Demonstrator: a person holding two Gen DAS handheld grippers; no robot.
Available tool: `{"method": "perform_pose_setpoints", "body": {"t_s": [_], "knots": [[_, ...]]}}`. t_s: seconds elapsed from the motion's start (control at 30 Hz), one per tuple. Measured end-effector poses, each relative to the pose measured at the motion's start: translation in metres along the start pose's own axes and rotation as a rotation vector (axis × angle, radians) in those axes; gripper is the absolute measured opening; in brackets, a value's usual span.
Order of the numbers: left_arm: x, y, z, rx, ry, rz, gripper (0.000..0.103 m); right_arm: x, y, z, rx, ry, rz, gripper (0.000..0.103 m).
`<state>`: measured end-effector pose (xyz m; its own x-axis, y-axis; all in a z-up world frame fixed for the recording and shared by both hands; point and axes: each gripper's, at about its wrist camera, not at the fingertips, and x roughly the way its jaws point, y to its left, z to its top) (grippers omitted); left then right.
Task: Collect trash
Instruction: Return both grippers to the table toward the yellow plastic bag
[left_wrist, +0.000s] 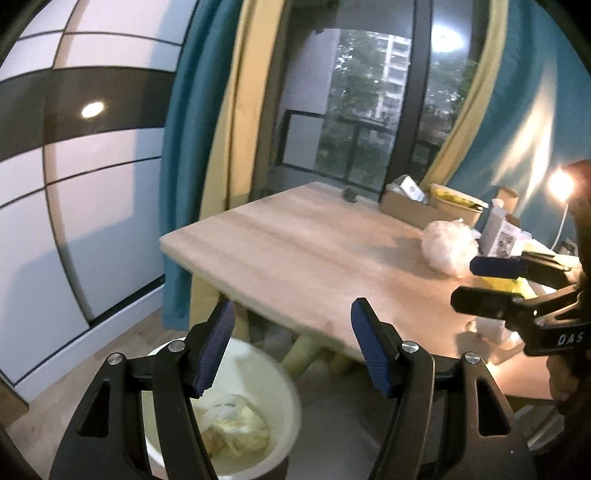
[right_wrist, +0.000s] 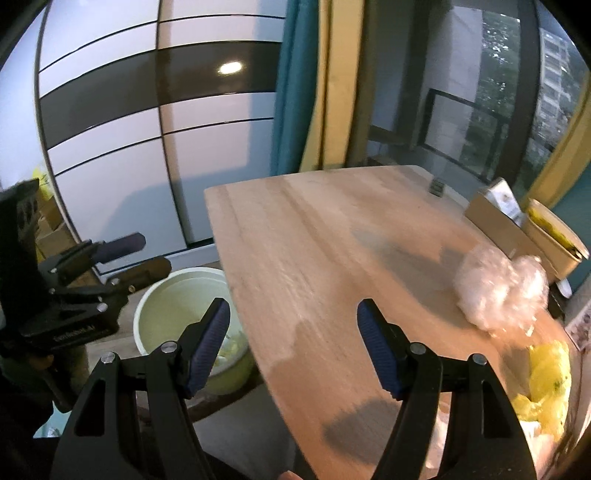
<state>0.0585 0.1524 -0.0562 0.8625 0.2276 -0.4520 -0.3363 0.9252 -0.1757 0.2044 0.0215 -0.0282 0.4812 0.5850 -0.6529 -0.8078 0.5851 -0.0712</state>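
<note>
Both jaws spread wide, nothing gripped: left gripper (left_wrist: 291, 343), right gripper (right_wrist: 293, 345) | white bin (right_wrist: 177, 291) on floor beside wooden table (right_wrist: 314, 240), trash inside | crumpled clear plastic (right_wrist: 498, 291), yellow wrapper (right_wrist: 546, 373) on table

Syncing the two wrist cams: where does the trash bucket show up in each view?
Left wrist: bucket at bottom centre-left, on the floor below the near table edge, partly behind the left hand-held gripper; crumpled trash inside.
Right wrist: bucket at lower left, on the floor beside the table's left edge, behind the left finger of the right hand-held gripper.
Shared landmark: the wooden table.
</note>
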Motion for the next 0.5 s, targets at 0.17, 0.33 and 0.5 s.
{"method": "perform_pose_setpoints", "body": {"t_s": [0.17,0.33,0.5], "knots": [[0.007,-0.032,0.007,0.036,0.002,-0.028,0.069,-0.014,-0.026,-0.015,0.043,-0.014,-0.016,0.071],[0.013,-0.060,0.012,0.068,0.009,-0.060,0.069,-0.025,-0.054,-0.027,0.085,-0.022,-0.038,0.071],[0.020,-0.088,0.017,0.113,0.015,-0.089,0.069,-0.033,-0.078,-0.039,0.129,-0.030,-0.059,0.071]]}}
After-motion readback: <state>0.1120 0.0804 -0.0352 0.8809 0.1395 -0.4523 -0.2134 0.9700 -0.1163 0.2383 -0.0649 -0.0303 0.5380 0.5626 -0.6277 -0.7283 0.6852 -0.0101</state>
